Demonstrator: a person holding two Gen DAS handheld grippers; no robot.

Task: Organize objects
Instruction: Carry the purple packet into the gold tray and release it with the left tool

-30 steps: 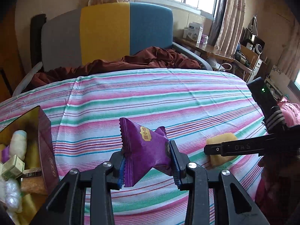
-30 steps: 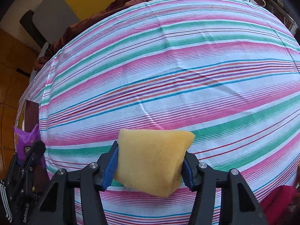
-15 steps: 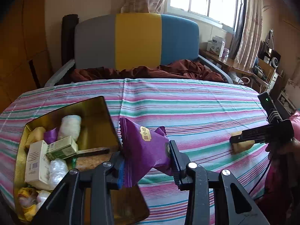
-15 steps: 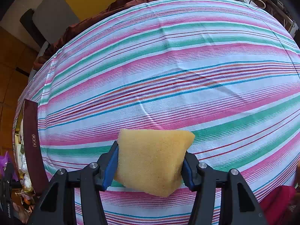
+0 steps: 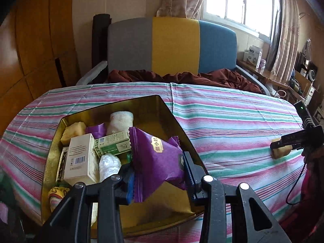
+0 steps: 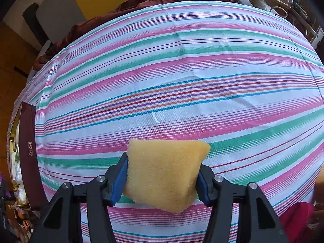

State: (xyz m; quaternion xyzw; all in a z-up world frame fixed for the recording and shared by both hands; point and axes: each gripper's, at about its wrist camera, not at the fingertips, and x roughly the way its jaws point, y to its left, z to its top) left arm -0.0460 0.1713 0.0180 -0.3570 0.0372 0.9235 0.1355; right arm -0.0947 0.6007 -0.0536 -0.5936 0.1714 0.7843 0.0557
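Observation:
My left gripper [image 5: 159, 177] is shut on a purple snack packet [image 5: 156, 162] and holds it over the near right part of an open gold-lined box [image 5: 174, 119]. The box holds a white carton [image 5: 80, 160], a green carton [image 5: 113, 144], a white cloth roll [image 5: 120, 121], a yellow sponge piece [image 5: 74, 130] and other small packets. My right gripper [image 6: 162, 179] is shut on a yellow sponge [image 6: 164, 172] just above the striped cloth [image 6: 182, 81]. In the left wrist view that right gripper [image 5: 281, 147] and its sponge [image 5: 282, 151] sit at the far right. The box's dark red wall [image 6: 28, 158] shows at the left edge of the right wrist view.
The striped cloth [image 5: 232, 121] covers a round table. Behind it stands a sofa with a grey, yellow and blue back [image 5: 172, 46] and a dark red blanket [image 5: 182, 77]. A cluttered side table [image 5: 273, 77] stands at the right under the window.
My left gripper has swung left with the purple packet, from over bare cloth to over the open box. The right gripper and its sponge have stayed in place.

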